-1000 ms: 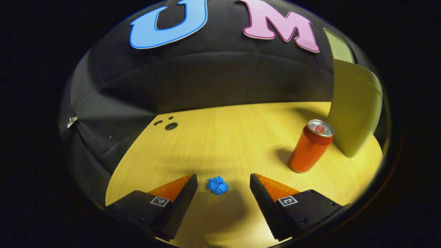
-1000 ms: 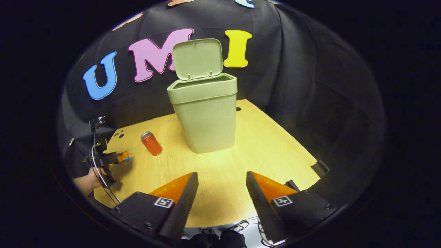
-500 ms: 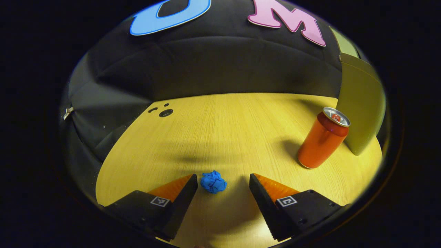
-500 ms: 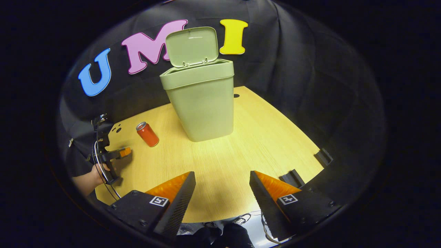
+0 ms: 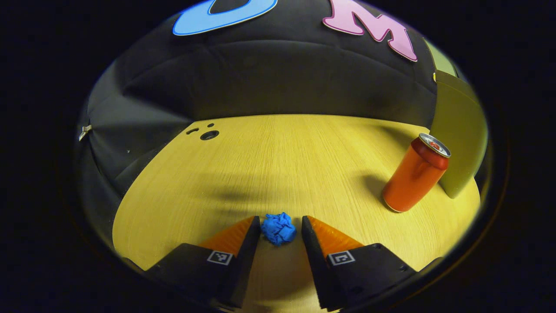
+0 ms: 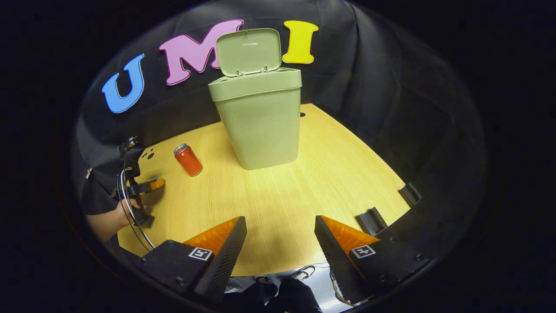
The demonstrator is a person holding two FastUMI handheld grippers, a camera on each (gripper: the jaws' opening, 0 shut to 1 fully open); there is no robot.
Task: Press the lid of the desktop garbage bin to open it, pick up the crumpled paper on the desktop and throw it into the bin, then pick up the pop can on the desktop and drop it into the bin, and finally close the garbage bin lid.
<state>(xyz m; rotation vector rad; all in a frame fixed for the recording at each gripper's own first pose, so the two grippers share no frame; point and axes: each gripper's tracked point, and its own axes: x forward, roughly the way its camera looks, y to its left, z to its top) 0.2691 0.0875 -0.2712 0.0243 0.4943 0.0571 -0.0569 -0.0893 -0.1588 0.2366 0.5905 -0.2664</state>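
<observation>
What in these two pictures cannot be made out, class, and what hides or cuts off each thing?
- Inside of the bin: right gripper view, hidden by its own front wall.
- Bin in the left gripper view: cut off at the picture's right edge.
- Whether the left gripper presses the crumpled paper: contact too fine to tell.
- Paper in the right gripper view: too small, behind the gripper.
- Can label: turned away.

No readable text, label, brand or number anywhere.

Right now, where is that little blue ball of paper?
In the left gripper view, the crumpled paper lies on the wooden table between the fingers of the left hand-held gripper, well left of the pop can.
</observation>
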